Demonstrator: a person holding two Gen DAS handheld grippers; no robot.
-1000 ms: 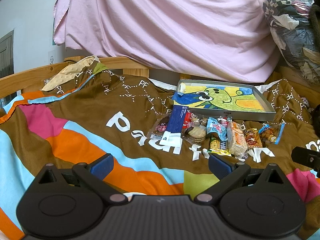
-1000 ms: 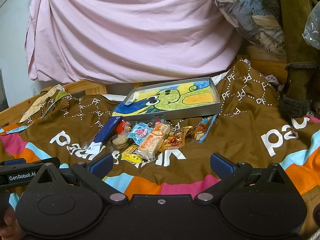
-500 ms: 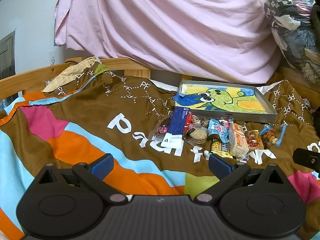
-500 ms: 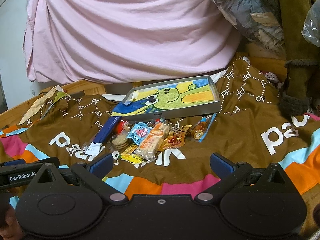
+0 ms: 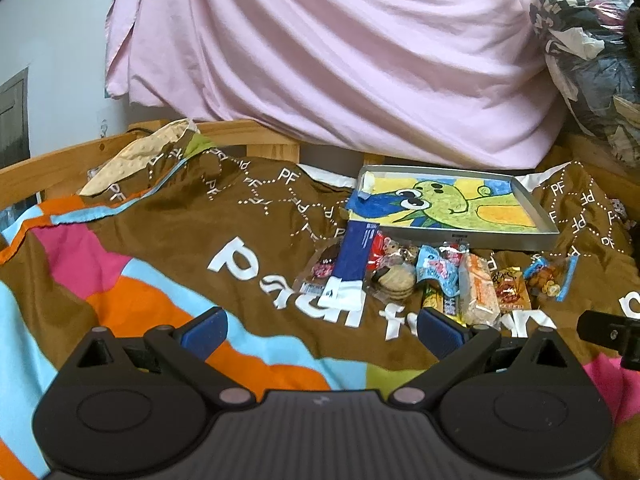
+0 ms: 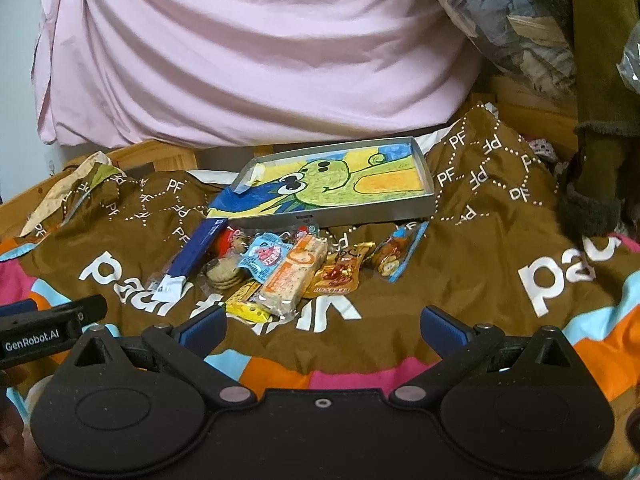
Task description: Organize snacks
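Several wrapped snacks lie in a loose row on the patterned blanket: a long blue pack (image 5: 354, 258) (image 6: 196, 254), round biscuits (image 5: 394, 280) (image 6: 224, 274), a light blue packet (image 5: 438, 270) (image 6: 266, 258), an orange-and-white bar (image 5: 478, 290) (image 6: 294, 276), a red-gold pouch (image 5: 510, 290) (image 6: 338, 276) and a blue-edged nut bag (image 5: 550, 278) (image 6: 398, 256). Just behind them sits a grey tray (image 5: 536, 236) (image 6: 424, 200) lined with a cartoon drawing. My left gripper (image 5: 322, 330) and right gripper (image 6: 322, 326) both hover open and empty, short of the snacks.
The brown, orange, pink and blue blanket (image 5: 160, 272) (image 6: 500, 280) covers the bed. A pink sheet (image 5: 340, 60) hangs behind, above a wooden rail (image 5: 52, 168). Bagged clothes (image 5: 592, 48) and a green garment (image 6: 600, 100) crowd the right side.
Both grippers have drifted slightly nearer the snacks and tray, which look a little larger. Nothing was picked up and both grippers stay open.
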